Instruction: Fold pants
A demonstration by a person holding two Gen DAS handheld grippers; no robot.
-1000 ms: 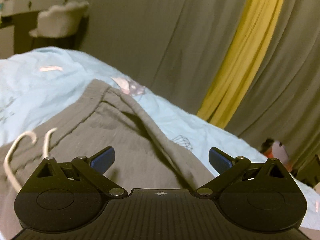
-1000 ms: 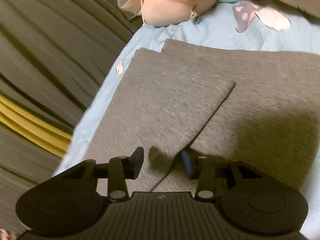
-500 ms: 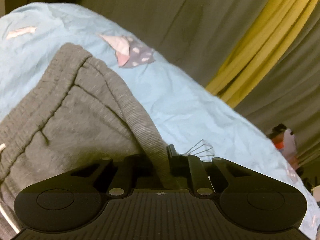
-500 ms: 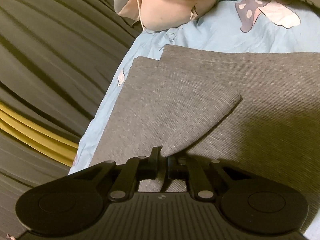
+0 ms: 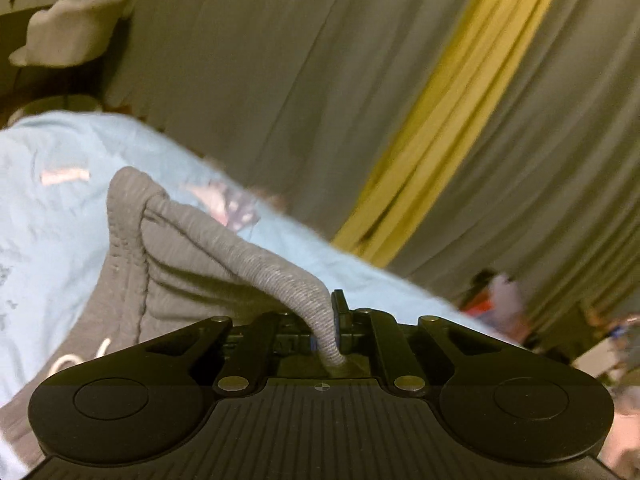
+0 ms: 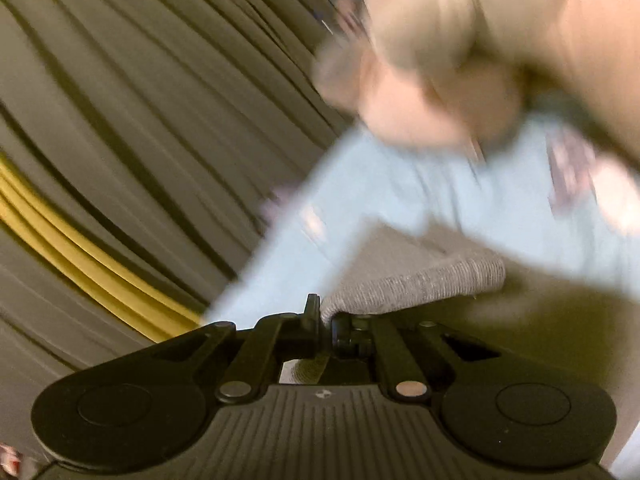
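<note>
Grey knit pants lie on a light blue bedsheet (image 5: 48, 216). In the left wrist view my left gripper (image 5: 326, 320) is shut on the ribbed waistband edge of the pants (image 5: 192, 256) and holds it raised off the bed; a white drawstring (image 5: 68, 360) shows at lower left. In the right wrist view my right gripper (image 6: 326, 322) is shut on a folded edge of the pants (image 6: 432, 284), lifted above the sheet (image 6: 400, 200). This view is blurred by motion.
Grey curtains with a yellow stripe (image 5: 452, 120) hang behind the bed. A white chair (image 5: 68, 36) stands at upper left. A beige plush or pillow (image 6: 440, 72) lies at the far end of the bed. Red and white clutter (image 5: 496, 292) sits on the floor.
Both grippers went from open to shut on the pants, then lifted the gripped edges up off the bed. Both views tilted upward, showing more curtain.
</note>
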